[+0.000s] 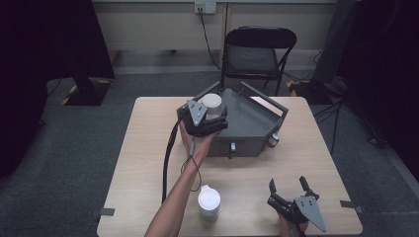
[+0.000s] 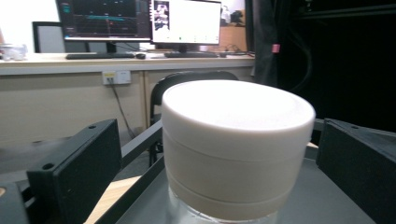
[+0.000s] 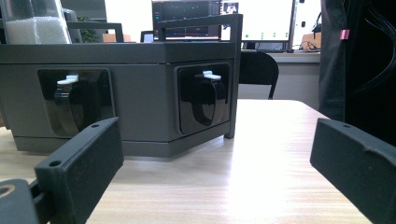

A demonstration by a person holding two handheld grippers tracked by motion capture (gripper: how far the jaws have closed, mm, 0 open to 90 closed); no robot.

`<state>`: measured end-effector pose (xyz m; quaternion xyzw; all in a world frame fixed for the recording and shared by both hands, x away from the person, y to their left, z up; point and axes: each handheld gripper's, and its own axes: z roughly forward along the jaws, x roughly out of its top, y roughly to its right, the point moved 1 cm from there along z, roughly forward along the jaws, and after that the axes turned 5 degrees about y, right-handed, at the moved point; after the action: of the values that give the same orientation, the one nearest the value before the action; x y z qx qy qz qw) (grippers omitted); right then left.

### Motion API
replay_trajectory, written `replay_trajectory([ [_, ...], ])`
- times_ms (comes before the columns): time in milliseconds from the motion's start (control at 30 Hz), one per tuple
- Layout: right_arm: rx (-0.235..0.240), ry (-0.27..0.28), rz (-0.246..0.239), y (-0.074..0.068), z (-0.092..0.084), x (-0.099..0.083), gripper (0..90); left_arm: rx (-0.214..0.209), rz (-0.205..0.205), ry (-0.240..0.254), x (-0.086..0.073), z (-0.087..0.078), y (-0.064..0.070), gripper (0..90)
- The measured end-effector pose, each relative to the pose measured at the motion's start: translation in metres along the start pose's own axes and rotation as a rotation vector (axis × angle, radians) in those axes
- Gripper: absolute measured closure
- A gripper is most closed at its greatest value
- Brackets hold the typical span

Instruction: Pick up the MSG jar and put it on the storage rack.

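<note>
Dark grey metal forms the angular tray [image 1: 257,123] at the far middle of the wooden table [image 1: 148,148], with two recessed black dispenser openings in its front wall, seen in the right gripper view. Inside the tray, at its left rear corner, stands a clear jar [image 1: 212,105] with a broad cream-white lid [image 2: 238,112]; through the glass, the right gripper view shows white granules inside it. The left gripper [image 1: 210,118] sits at this jar with its jaws spread wide on either side of the lid, a gap showing between each pad and the lid, so nothing is clamped. A second white-lidded jar [image 1: 209,202] stands on the table's near edge, outside the tray. The right gripper [image 1: 291,190] rests low near the table's near right corner, jaws wide apart and empty, facing the tray's front.
</note>
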<state>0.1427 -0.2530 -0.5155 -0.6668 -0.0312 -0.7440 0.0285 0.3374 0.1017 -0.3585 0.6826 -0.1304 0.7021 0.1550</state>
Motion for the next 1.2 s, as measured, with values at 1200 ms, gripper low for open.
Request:
replay_trajectory([
  [1200, -0.006, 0.000, 0.000, -0.001, 0.000, 0.000, 1.1, -0.021, -0.058, 0.007, 0.012, -0.043, -0.016, 0.0],
])
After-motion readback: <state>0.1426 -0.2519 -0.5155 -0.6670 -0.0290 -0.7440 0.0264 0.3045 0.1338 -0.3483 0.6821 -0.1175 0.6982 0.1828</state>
